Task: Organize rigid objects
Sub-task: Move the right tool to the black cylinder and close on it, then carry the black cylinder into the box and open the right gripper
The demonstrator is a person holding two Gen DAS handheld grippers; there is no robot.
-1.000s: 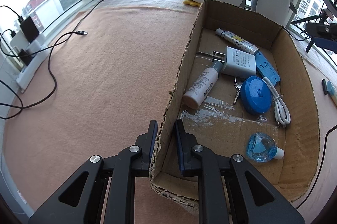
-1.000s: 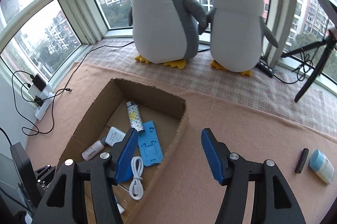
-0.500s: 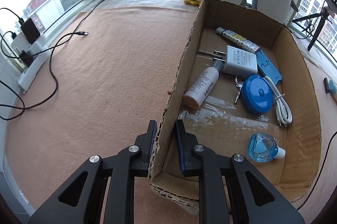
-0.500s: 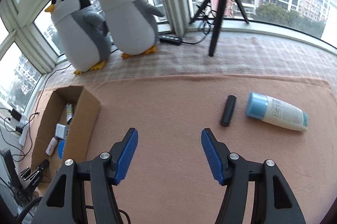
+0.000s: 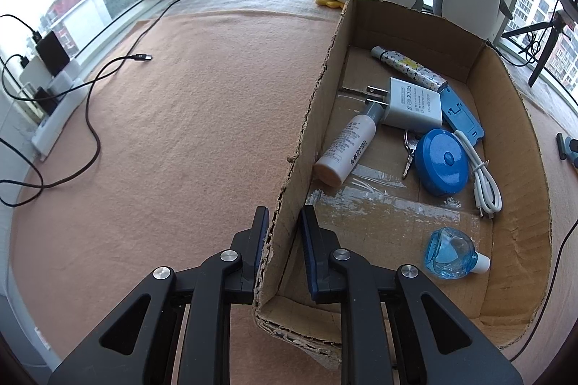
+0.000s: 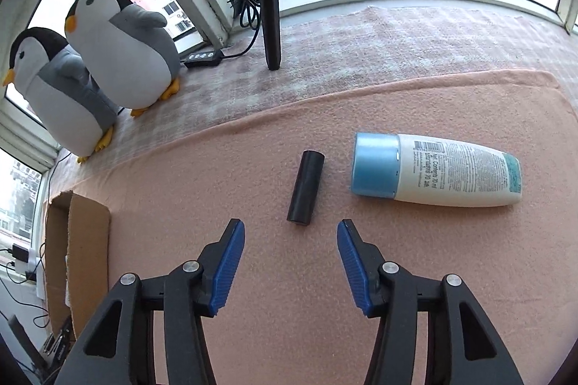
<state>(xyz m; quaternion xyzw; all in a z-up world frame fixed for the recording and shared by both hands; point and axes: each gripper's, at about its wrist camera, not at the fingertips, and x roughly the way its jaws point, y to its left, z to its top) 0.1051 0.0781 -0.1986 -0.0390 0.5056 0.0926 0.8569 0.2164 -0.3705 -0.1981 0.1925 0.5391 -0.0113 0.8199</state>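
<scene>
My left gripper (image 5: 283, 222) is shut on the left wall of the cardboard box (image 5: 307, 132), one finger outside and one inside. The box holds a white charger (image 5: 412, 103), a white bottle (image 5: 346, 150), a blue round case (image 5: 440, 161), a white cable (image 5: 480, 171), a blue stand (image 5: 460, 112), a patterned tube (image 5: 408, 65) and a clear blue bottle (image 5: 451, 253). My right gripper (image 6: 290, 233) is open on the pink mat, with a black cylinder (image 6: 306, 186) lying just ahead of its fingertips. A white bottle with a blue cap (image 6: 433, 170) lies to the cylinder's right.
Two plush penguins (image 6: 119, 48) stand by the window, with a tripod leg (image 6: 269, 9) and a power strip (image 6: 202, 58) beside them. A black cable (image 5: 90, 117) trails over the mat at left, near chargers (image 5: 50, 74) on the sill. The box (image 6: 79, 255) is at far left in the right wrist view.
My right gripper has swung away from the box to the right and come down close to the black cylinder and blue-capped bottle. The left gripper keeps its hold on the box wall.
</scene>
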